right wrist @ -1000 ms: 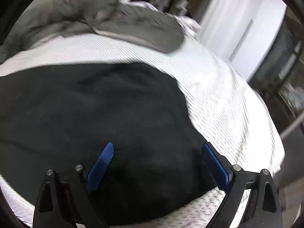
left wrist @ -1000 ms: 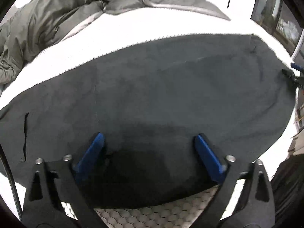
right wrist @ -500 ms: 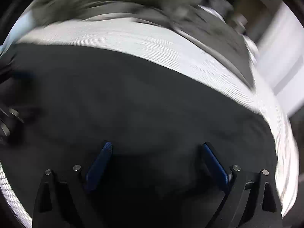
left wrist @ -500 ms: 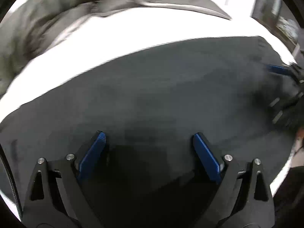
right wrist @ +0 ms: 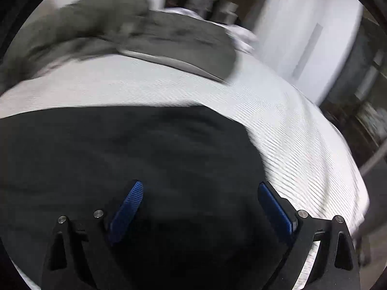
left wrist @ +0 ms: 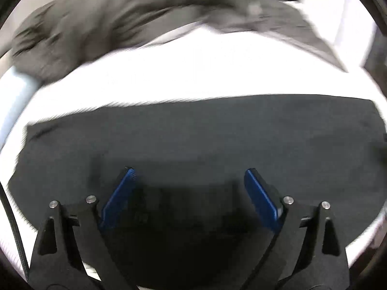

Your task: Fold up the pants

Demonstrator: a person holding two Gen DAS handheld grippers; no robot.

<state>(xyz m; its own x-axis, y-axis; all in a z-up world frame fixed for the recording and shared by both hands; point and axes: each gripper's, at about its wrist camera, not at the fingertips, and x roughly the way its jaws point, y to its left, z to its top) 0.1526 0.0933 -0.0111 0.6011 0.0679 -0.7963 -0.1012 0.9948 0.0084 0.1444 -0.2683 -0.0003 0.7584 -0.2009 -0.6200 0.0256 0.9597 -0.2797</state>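
Shift: pulled back and up from the dark pants (left wrist: 205,140) since a second ago; more white bed now showing beyond the far edge.
Pants: spread flat on the bed (left wrist: 217,72), filling the lower half of both views.
Left tool (left wrist: 191,186): spread wide above the fabric, closing slightly, nothing pinched.
Right tool (right wrist: 200,200): spread wide over the right end of the pants, nothing pinched.
Beyond: rumpled grey duvet (right wrist: 145,36) heaped at the far side of the bed.
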